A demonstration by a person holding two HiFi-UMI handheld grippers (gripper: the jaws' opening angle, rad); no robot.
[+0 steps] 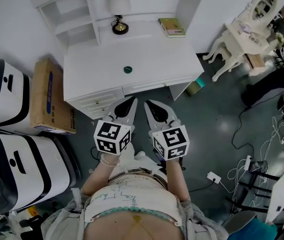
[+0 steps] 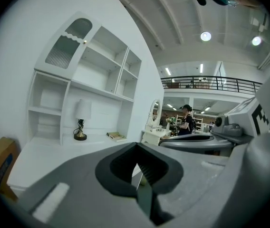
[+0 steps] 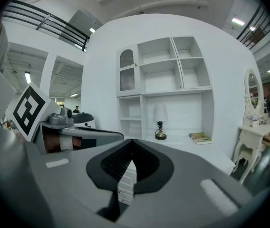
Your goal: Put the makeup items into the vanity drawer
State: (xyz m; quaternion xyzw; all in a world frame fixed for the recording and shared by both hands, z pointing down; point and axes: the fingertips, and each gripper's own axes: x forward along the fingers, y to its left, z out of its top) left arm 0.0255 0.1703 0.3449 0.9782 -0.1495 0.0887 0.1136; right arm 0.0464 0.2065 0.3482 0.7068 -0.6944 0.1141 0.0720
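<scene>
- Nearest the camera, the person's torso and forearms are seen from above. The hands are covered by the marker cubes, so the hold on the handles is not shown.
- The left gripper [image 1: 131, 104] is held with its jaws pressed together tip to tip, and nothing is clasped between them. Through the hollow of its pads only a sliver of white edge and a greenish speck are seen (too small to be named).
- The right gripper [image 1: 150, 107] is likewise clenched on nothing. A strip of ribbed white drawer fronts is seen through its pad hollow.
- The two grippers are held side by side in the air, near the front of the white vanity [image 1: 172, 59].
- The vanity drawer [image 1: 147, 86], just beyond the gripper tips, is seen closed. Its front is strongly foreshortened by the steep angle.
- A small dark green round item [image 1: 127, 69] lies on the vanity top, beyond the tips and apart from both grippers, roughly in line with the left one. What it is cannot be made out.
- A lamp [image 1: 119, 11] and a book [image 1: 171, 27] stand farther back on the rear ledge.
- The shelving above is cut off by the top edge.
- A cardboard box [image 1: 49, 96] lies against the vanity's left side.
</scene>
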